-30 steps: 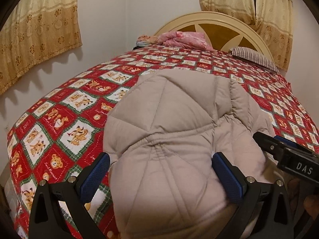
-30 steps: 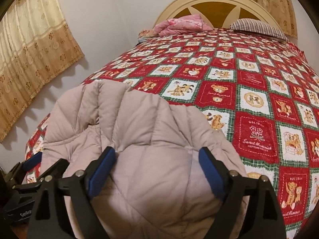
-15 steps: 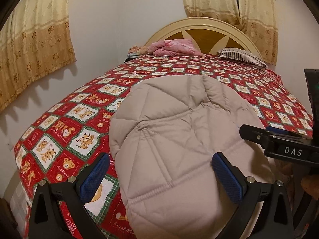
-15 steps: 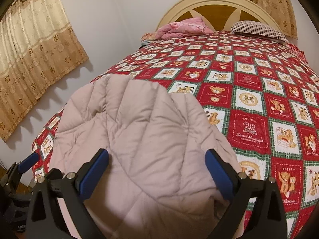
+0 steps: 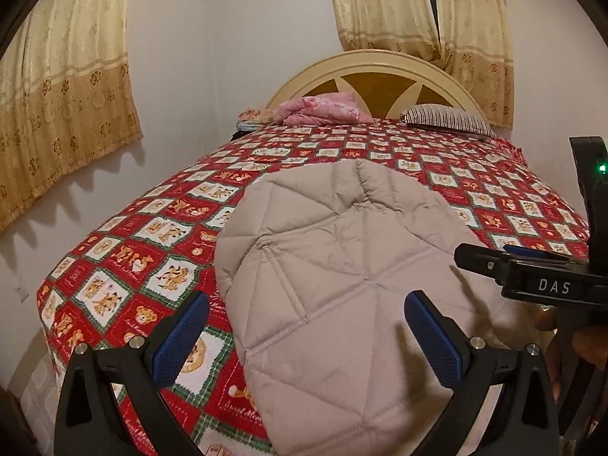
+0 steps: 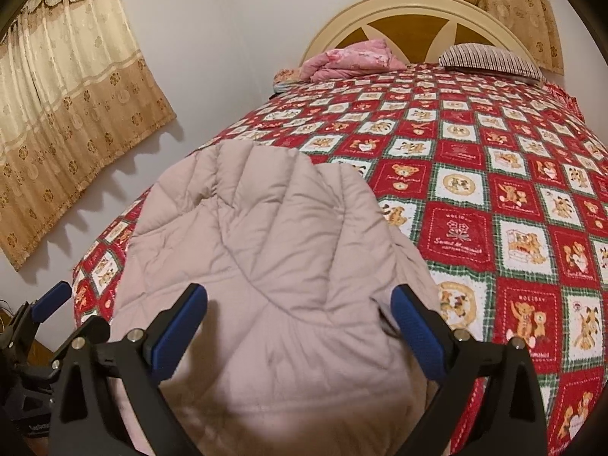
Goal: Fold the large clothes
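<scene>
Item: beige quilted jacket (image 5: 334,277), folded, lying at the foot of the teddy-bear bedspread (image 6: 494,197). Left gripper (image 5: 304,336) and right gripper (image 6: 300,328): jaws apart, holding nothing (both poised above the fabric). Advice: seize matching near corners together, then fold evenly.

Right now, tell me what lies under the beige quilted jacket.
The jacket rests on the red teddy-bear bedspread, which shows all around it. Whatever sits directly beneath is covered, including any folded layers.

Left gripper (image 5: 306,336) jaws spread wide, holding nothing. Right gripper (image 6: 300,328) likewise agape, just beside it, level.
</scene>
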A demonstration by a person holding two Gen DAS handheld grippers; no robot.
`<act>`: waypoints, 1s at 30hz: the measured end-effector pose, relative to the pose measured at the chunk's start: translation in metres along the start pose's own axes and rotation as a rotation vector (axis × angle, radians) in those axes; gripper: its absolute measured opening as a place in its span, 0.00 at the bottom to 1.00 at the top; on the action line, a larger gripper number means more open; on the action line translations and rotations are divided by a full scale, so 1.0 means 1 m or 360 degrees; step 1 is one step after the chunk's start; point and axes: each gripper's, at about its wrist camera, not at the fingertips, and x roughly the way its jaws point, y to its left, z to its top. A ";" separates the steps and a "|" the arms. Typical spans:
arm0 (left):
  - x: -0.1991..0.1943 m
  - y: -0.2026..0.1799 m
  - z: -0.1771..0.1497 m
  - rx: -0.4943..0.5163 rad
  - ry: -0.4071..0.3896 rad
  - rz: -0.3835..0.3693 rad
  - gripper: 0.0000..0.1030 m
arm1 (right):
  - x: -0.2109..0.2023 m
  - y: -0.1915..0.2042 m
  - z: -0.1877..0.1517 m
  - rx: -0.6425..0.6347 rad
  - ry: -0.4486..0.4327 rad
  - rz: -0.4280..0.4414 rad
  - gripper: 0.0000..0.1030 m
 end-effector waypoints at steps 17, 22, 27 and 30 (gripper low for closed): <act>-0.102 0.006 -0.013 -0.0024 -0.0245 -0.0082 0.99 | -0.115 0.044 -0.032 -0.0175 -0.0376 -0.0046 1.00; -0.109 0.007 -0.017 -0.0054 -0.0246 -0.0111 0.99 | -0.130 0.053 -0.038 -0.0200 -0.0403 -0.0040 1.00; -0.127 0.005 -0.012 -0.0038 -0.0310 -0.0133 0.99 | -0.141 0.055 -0.041 -0.0200 -0.0421 -0.0050 1.00; -0.129 0.005 -0.012 -0.0042 -0.0316 -0.0148 0.99 | -0.147 0.058 -0.043 -0.0210 -0.0432 -0.0051 1.00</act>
